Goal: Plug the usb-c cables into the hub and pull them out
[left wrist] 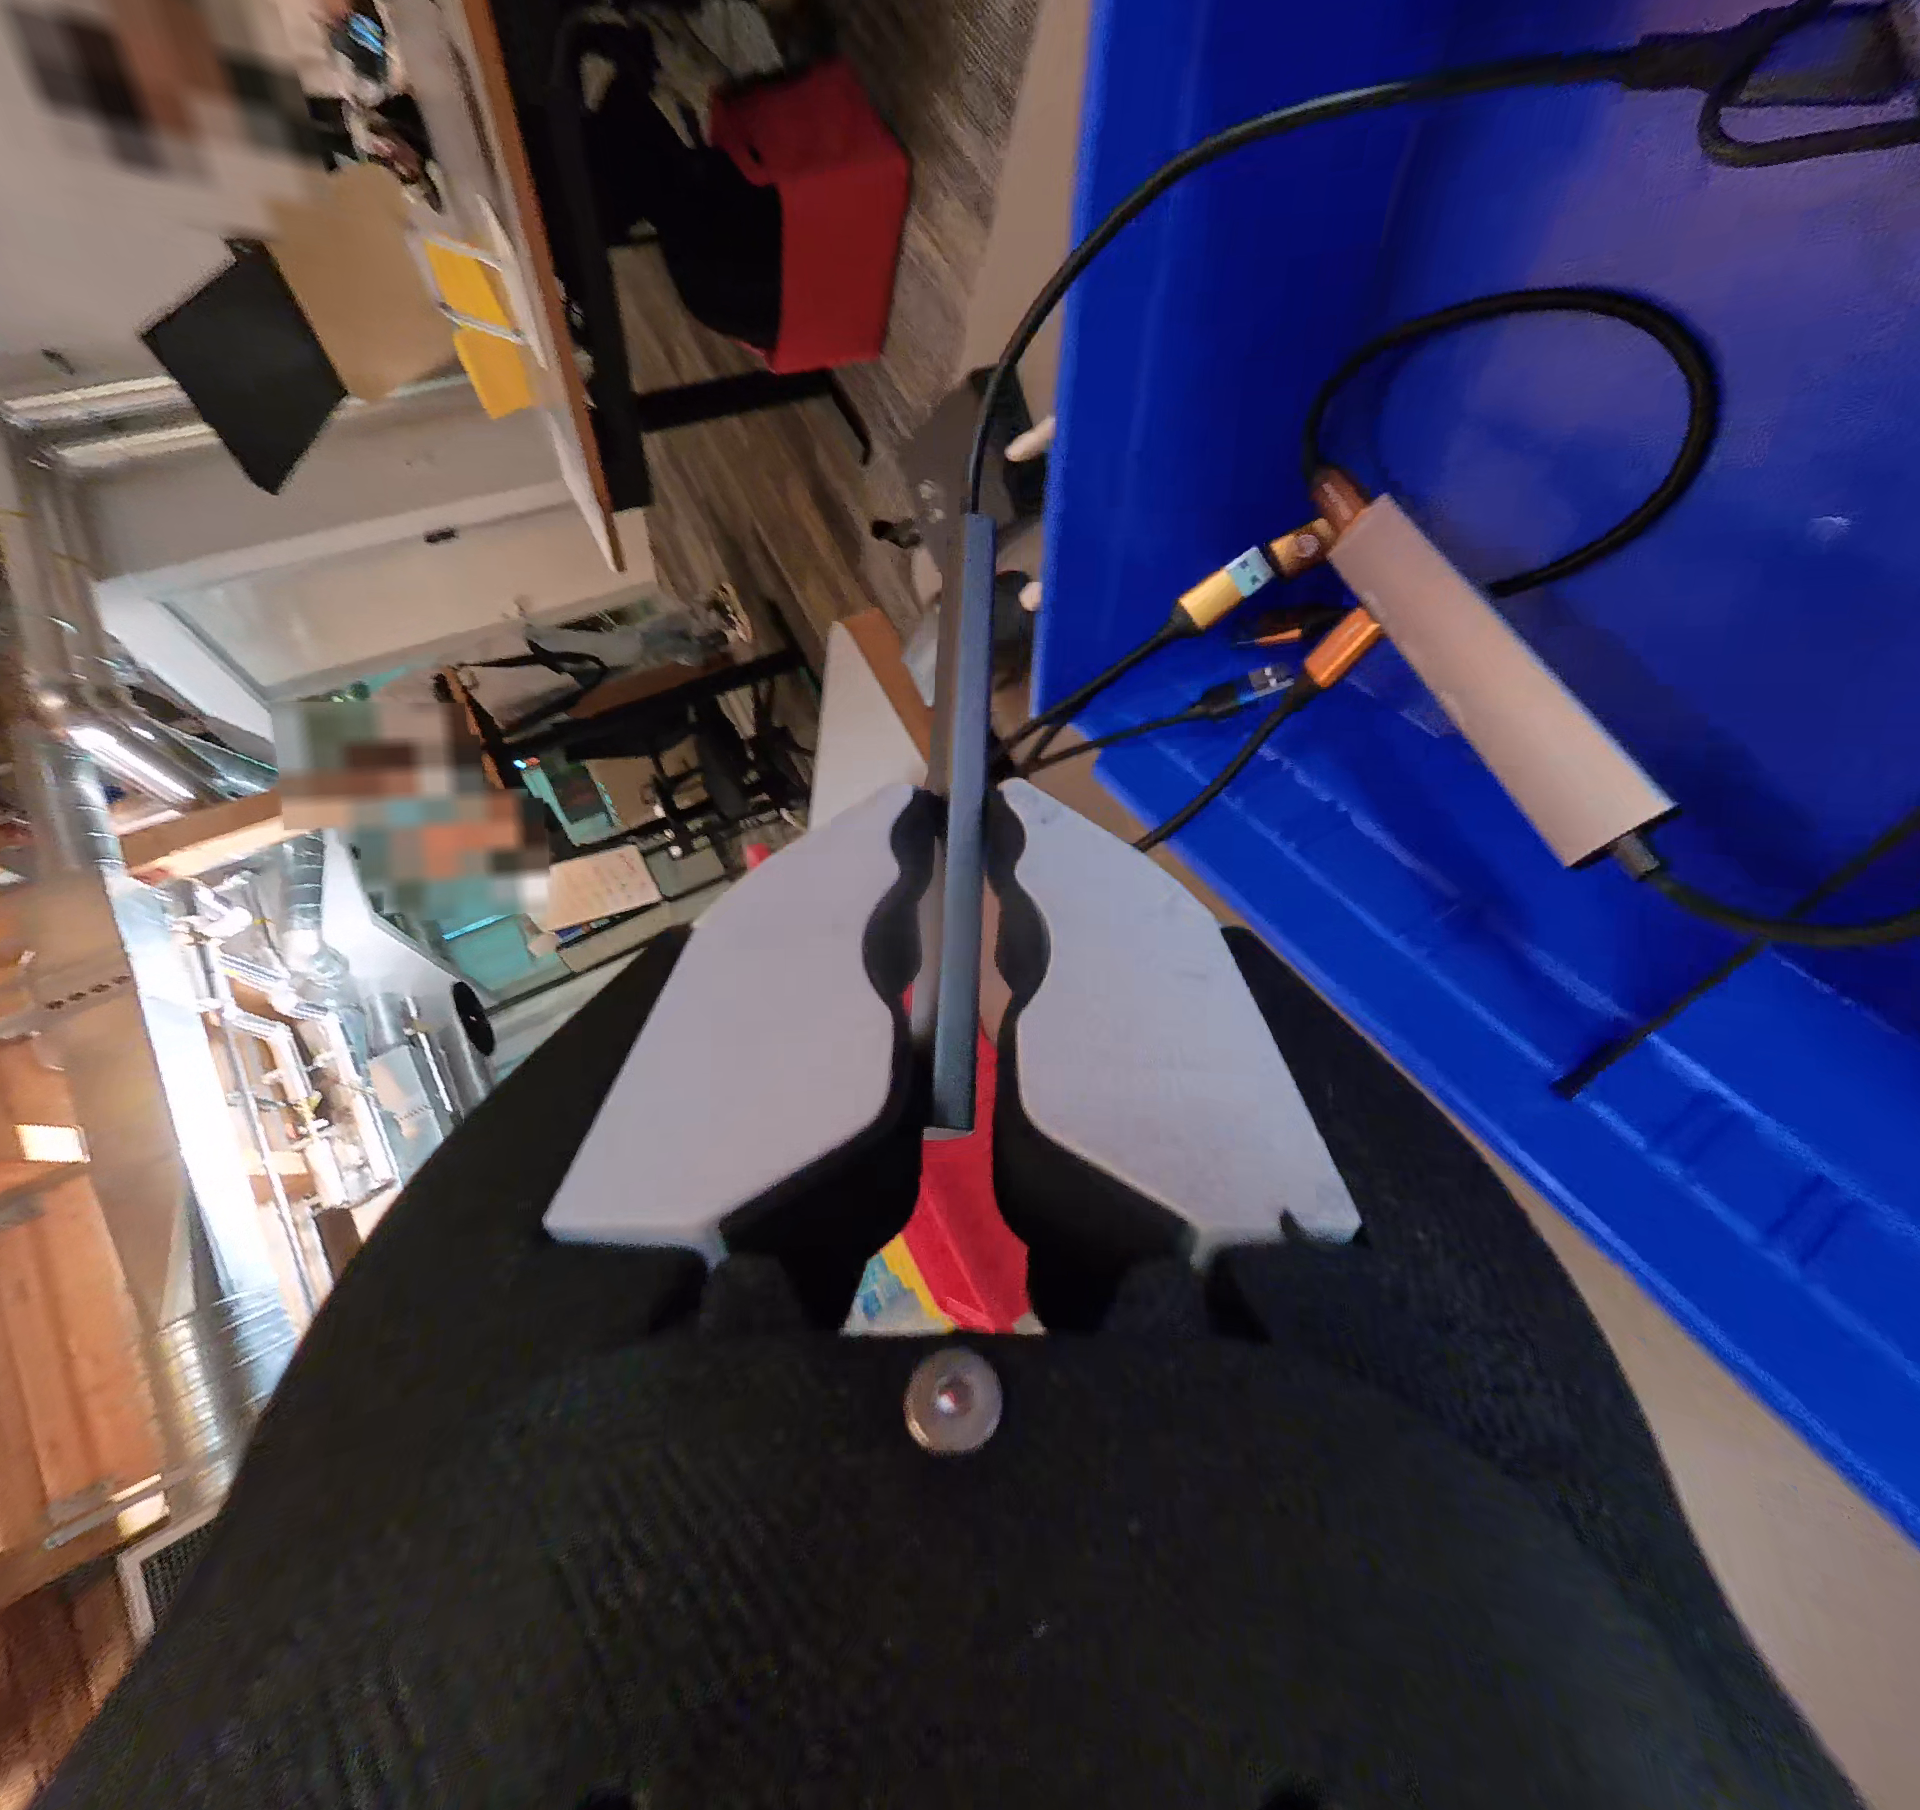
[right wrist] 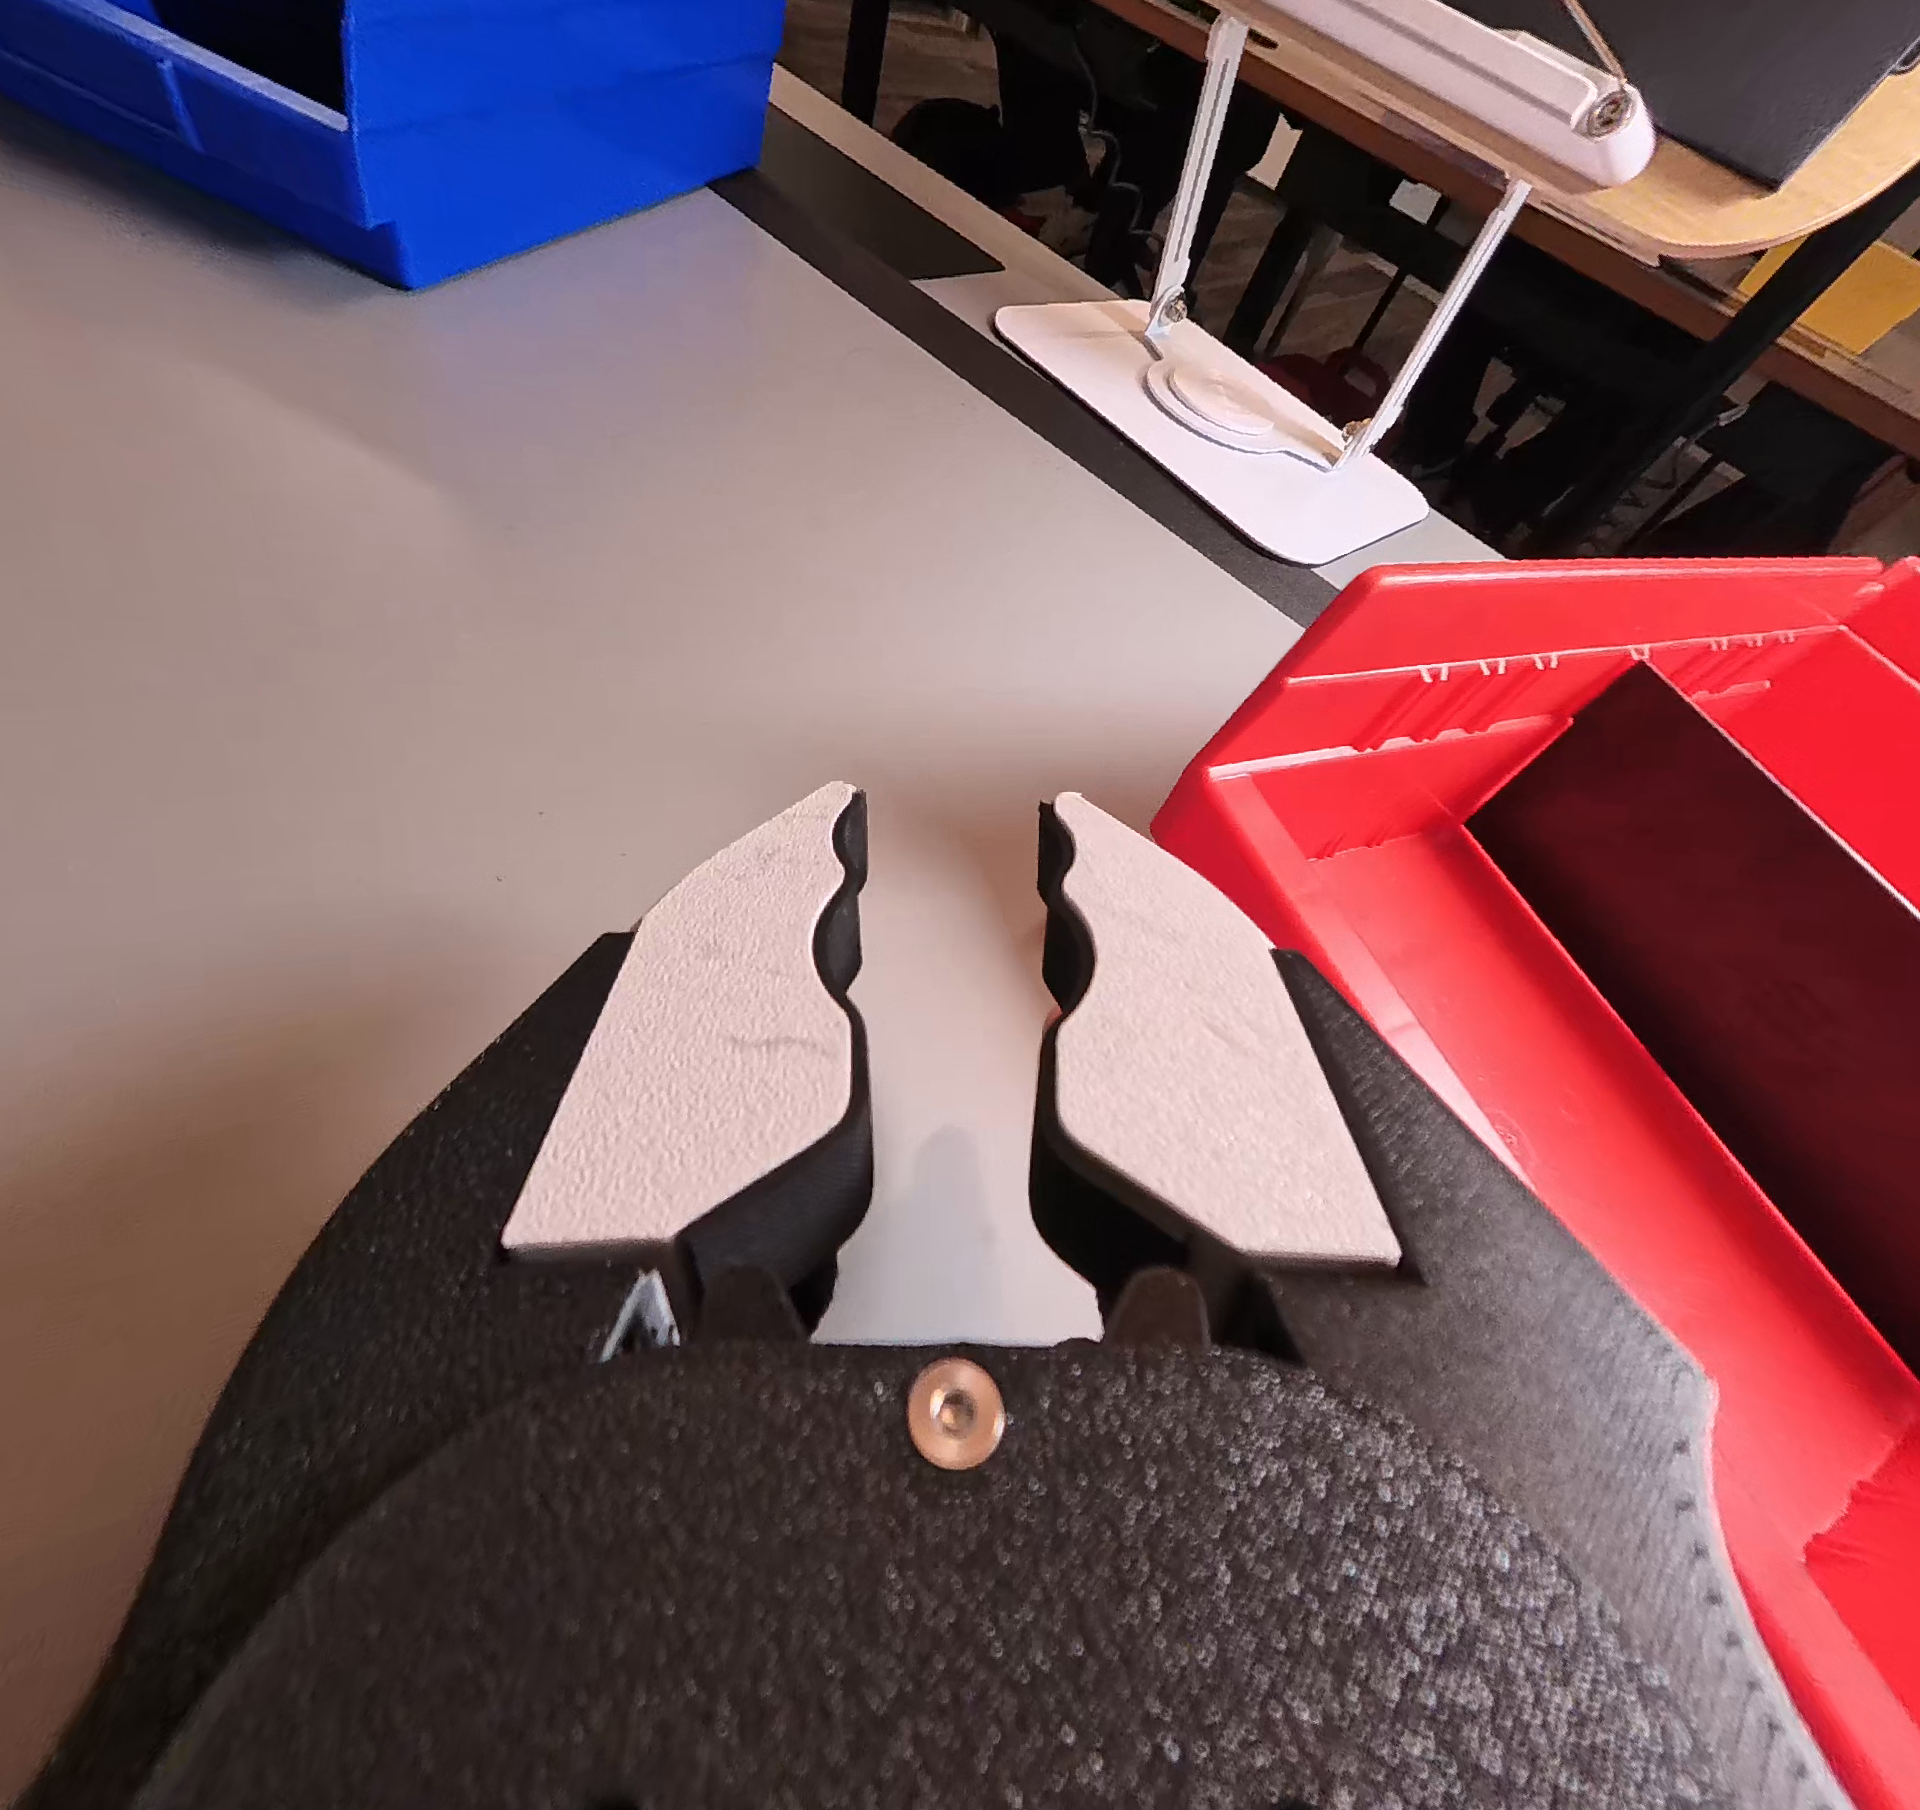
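Note:
In the left wrist view my left gripper (left wrist: pixel 961 804) is shut on a slim dark grey hub (left wrist: pixel 961 825), held edge-on and lifted beside the blue bin (left wrist: pixel 1455 981). Its black cable (left wrist: pixel 1122 222) arcs up into the bin. Inside the bin lie a silver hub (left wrist: pixel 1496 690) and several cables with orange plugs (left wrist: pixel 1216 602). The view is rolled sideways and blurred. In the right wrist view my right gripper (right wrist: pixel 951 810) is open and empty, low over the grey table (right wrist: pixel 468 565), just left of the red bin (right wrist: pixel 1403 825).
The blue bin (right wrist: pixel 468 67) stands at the table's far left in the right wrist view. A white desk lamp (right wrist: pixel 1247 410) stands at the table's far edge. Other desks and a red bag (left wrist: pixel 821 212) are in the room beyond. The grippers' ends are close to 50 cm from one another.

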Motion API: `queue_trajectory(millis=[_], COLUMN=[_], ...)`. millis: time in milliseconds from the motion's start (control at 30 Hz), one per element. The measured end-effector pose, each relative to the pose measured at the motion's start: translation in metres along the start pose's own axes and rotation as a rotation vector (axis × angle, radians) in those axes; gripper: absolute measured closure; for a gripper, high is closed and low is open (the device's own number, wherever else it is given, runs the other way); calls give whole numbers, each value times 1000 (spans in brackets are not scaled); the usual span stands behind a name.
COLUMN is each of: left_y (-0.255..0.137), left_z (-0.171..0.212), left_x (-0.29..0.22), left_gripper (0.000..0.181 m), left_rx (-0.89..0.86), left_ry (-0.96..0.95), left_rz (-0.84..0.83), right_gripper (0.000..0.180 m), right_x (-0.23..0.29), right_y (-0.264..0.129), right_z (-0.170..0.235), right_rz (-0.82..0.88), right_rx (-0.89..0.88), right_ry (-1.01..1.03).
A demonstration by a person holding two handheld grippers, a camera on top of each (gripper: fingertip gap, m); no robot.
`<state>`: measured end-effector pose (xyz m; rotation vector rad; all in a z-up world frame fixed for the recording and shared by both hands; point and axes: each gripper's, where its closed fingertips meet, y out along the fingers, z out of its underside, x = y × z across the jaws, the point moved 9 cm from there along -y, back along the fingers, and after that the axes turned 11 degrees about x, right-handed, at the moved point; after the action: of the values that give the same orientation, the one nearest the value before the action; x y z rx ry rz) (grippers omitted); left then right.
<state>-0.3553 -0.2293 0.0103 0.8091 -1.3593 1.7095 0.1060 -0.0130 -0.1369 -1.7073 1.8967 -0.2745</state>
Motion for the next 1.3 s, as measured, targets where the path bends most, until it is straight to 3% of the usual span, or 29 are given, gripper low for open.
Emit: queue_trajectory(millis=[33, 267, 433, 733, 1000, 1167, 1233, 1300], left_y=[-8, -71, -123, -179, -228, -251, -253, -250], left_z=[4, 36, 58, 46, -8, -38, -46, -51], left_x=[6, 57, 85, 47, -24, -54, -65, -71], left_gripper=[171, 171, 171, 171, 171, 172, 171, 171], left_rx=[-19, -181, -442, -1160, -1748, -1933, -1929, -1889], left_ry=[-4, -111, -298, -541, -514, -420, -381, -361], left_rz=[-23, -159, -106, 449, 1067, 1330, 1407, 1404], right_gripper=[148, 149, 149, 149, 148, 148, 172, 172], right_x=[0, 2, 2, -17, -25, -17, -15, -17], right_y=[0, 1, -1, -25, -39, -42, -43, -39], right_z=[0, 0, -5, -57, -162, -205, -204, -197], right_rz=[0, 0, -9, -29, -273, -474, -507, -526], right_rx=[1, -5, -31, -238, -500, -585, -631, -590], right_ry=[-1, 0, 17, 63, -25, -73, -88, -111])
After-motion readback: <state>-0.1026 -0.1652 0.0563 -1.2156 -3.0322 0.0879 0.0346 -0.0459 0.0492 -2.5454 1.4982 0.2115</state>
